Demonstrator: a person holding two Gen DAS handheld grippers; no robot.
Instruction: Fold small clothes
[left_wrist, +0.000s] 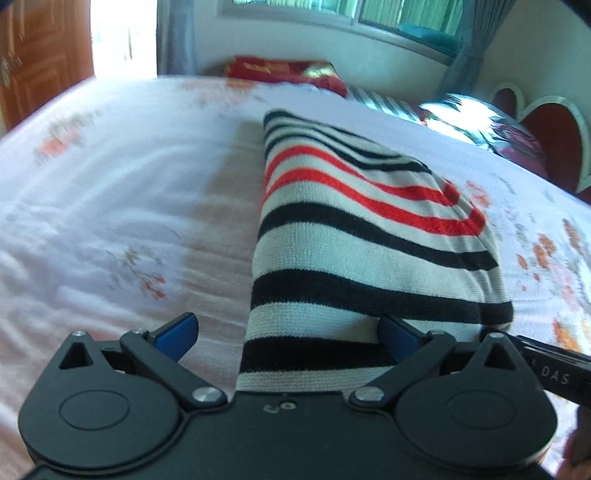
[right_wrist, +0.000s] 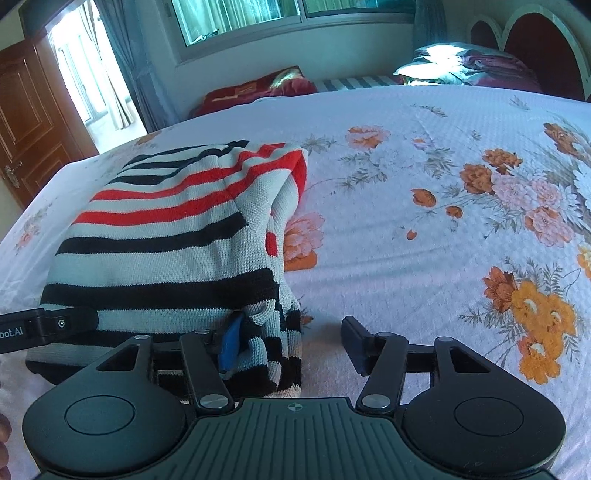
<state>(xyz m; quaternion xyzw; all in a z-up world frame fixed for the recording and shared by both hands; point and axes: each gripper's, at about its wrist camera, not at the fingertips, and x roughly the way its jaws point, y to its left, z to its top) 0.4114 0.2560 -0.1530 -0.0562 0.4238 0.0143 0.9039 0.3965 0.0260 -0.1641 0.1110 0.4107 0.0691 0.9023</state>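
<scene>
A folded knit garment (left_wrist: 354, 236) with white, black and red stripes lies on the floral bedsheet (left_wrist: 110, 206). My left gripper (left_wrist: 288, 332) is open, its jaws wide apart around the garment's near left edge, the right finger (left_wrist: 399, 332) under the cloth. In the right wrist view the garment (right_wrist: 177, 236) lies at the left. My right gripper (right_wrist: 291, 343) is open, its left finger (right_wrist: 231, 343) tucked into the garment's near right corner, its right finger (right_wrist: 354, 343) over bare sheet. The left gripper's tip (right_wrist: 55, 325) shows at the garment's left.
The bed runs far to the right with orange flower print (right_wrist: 535, 317). Red cushions (right_wrist: 258, 88) and pillows (right_wrist: 461, 62) lie at the far edge by a heart-shaped headboard (left_wrist: 554, 125). A wooden door (right_wrist: 26, 122) stands at the left.
</scene>
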